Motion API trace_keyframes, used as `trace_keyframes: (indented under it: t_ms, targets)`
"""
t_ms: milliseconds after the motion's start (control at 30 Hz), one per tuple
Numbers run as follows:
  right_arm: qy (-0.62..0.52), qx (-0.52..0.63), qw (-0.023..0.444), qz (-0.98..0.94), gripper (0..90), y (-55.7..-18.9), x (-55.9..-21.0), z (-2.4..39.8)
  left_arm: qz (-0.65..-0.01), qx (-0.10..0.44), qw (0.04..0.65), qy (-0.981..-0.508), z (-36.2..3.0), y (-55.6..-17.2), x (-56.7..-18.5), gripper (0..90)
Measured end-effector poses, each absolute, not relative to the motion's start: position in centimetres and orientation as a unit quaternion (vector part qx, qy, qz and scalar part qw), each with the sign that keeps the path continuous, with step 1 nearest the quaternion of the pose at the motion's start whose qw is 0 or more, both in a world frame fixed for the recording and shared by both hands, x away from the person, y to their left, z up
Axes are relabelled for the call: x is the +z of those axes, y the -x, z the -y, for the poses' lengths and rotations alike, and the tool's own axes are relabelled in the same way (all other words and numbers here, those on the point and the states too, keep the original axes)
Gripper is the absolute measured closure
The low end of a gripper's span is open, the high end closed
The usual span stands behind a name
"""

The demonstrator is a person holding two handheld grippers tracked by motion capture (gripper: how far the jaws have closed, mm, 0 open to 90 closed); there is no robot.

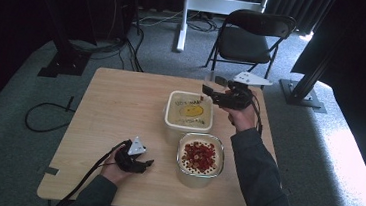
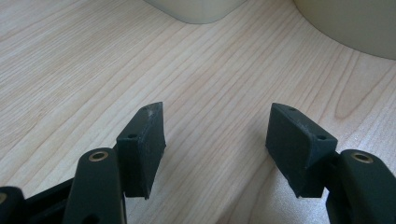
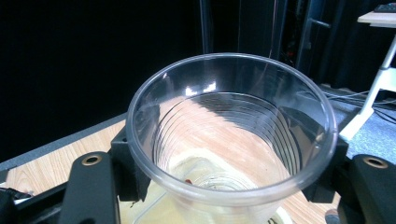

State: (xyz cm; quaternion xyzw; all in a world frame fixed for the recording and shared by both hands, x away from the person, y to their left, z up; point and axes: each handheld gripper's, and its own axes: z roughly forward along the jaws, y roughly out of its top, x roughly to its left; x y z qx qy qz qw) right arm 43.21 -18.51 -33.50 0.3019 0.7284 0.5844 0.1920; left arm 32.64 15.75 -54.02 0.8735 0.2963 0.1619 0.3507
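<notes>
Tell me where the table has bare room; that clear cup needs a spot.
Free: the whole left half of the table, bordered by the left gripper and square container. Crowded: the right side, where the bowl of red pieces sits close behind it.

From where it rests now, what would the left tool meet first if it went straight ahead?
Probably the round cream bowl: the open left tool points over bare table between it and the square container, though depth is unclear.
</notes>
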Motion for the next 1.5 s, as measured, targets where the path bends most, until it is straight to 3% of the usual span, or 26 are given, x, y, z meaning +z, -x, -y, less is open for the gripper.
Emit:
trace_keyframes:
  t_ms: [1500]
  targets:
    - [-0.309,0.598,0.155,-0.723,20.8,-45.1,-34.7,16.8,-0.295,0.164,0.349,-0.874,-15.7,-32.6,-54.0,38.1]
